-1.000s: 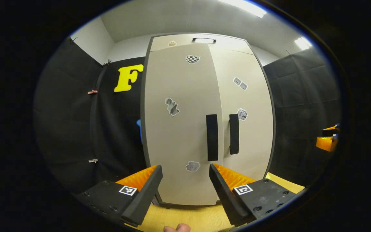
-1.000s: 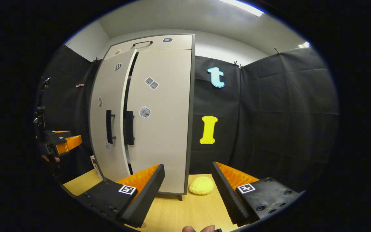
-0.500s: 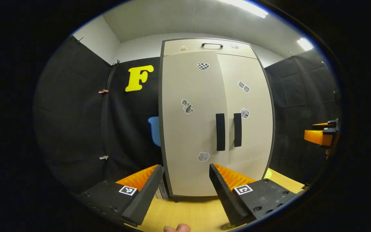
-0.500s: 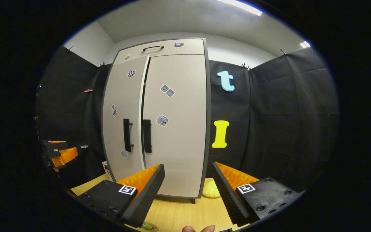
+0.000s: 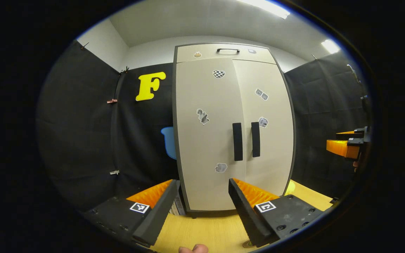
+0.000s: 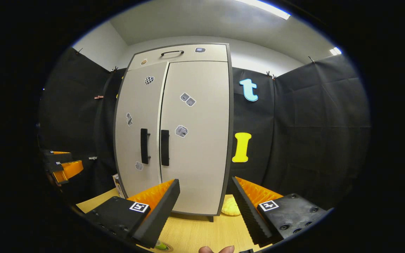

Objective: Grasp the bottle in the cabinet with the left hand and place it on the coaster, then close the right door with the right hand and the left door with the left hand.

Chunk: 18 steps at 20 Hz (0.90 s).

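The cabinet (image 5: 232, 130) stands upright on my wooden desk (image 5: 206, 233) with both doors closed: in the left gripper view the left door (image 5: 207, 140) and the right door (image 5: 269, 133) lie flush, their two dark vertical handles (image 5: 237, 141) side by side at the middle seam. In the right gripper view the same cabinet (image 6: 174, 130) shows its doors shut too, with only a thin line between them. At the bottom edge of the right gripper view, just below my left finger, a round coaster (image 6: 162, 247) lies on the desk with something green on it (image 6: 159, 245), which I take to be part of the bottle, though too little shows to be sure. Small stickers (image 5: 203, 116) dot the door fronts, and a dark handle (image 5: 228, 50) sits on the top panel above the doors. My left tool (image 5: 202, 207) is held in front of the cabinet's foot, released, its fingers spread wide and holding nothing, well clear of the doors. My right tool (image 6: 206, 207) is likewise released and empty, off to the cabinet's right front corner. A pale yellow bumpy object (image 6: 231, 207) lies on the desk beside the cabinet's right leg. Each tool can be seen from the other's camera: the right one (image 5: 345, 146) at the far right edge, the left one (image 6: 63, 165) at the far left edge.
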### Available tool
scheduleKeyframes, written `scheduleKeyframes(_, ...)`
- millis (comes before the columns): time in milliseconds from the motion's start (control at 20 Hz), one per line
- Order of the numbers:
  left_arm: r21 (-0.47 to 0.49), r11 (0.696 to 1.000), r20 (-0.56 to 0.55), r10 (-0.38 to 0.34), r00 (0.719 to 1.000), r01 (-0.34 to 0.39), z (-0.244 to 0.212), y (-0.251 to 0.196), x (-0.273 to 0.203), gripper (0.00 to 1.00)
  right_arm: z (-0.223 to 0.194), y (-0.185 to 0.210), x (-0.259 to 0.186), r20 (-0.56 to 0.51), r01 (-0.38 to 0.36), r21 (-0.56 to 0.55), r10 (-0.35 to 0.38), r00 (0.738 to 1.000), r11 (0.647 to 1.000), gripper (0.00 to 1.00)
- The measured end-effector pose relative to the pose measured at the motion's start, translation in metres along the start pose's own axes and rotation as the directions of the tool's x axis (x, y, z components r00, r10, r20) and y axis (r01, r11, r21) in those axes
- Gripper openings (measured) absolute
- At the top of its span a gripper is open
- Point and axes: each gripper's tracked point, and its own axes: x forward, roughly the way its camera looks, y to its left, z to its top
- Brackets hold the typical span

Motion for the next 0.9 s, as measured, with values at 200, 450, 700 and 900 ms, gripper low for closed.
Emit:
scheduleKeyframes(200,0.009,1.000,0.004,-0.003,1.000,0.003,0.000,-0.001,0.002,0.94,0.000,-0.001,0.000,0.001,0.000,-0.006,0.000,1.000,1.000,0.97)
scheduleKeyframes(450,-0.004,1.000,-0.006,-0.005,1.000,0.005,-0.004,-0.001,0.004,0.94,-0.001,0.000,0.003,0.001,0.002,-0.002,-0.002,1.000,1.000,0.97)
scheduleKeyframes(700,0.016,1.000,-0.007,-0.016,1.000,0.016,-0.005,-0.003,0.008,0.94,-0.002,-0.001,0.006,0.002,0.007,0.001,-0.007,1.000,1.000,0.98)
scheduleKeyframes(900,0.012,1.000,-0.005,-0.020,1.000,0.020,-0.005,-0.002,0.010,0.94,-0.004,0.000,0.008,-0.001,0.009,-0.001,-0.009,1.000,1.000,0.98)
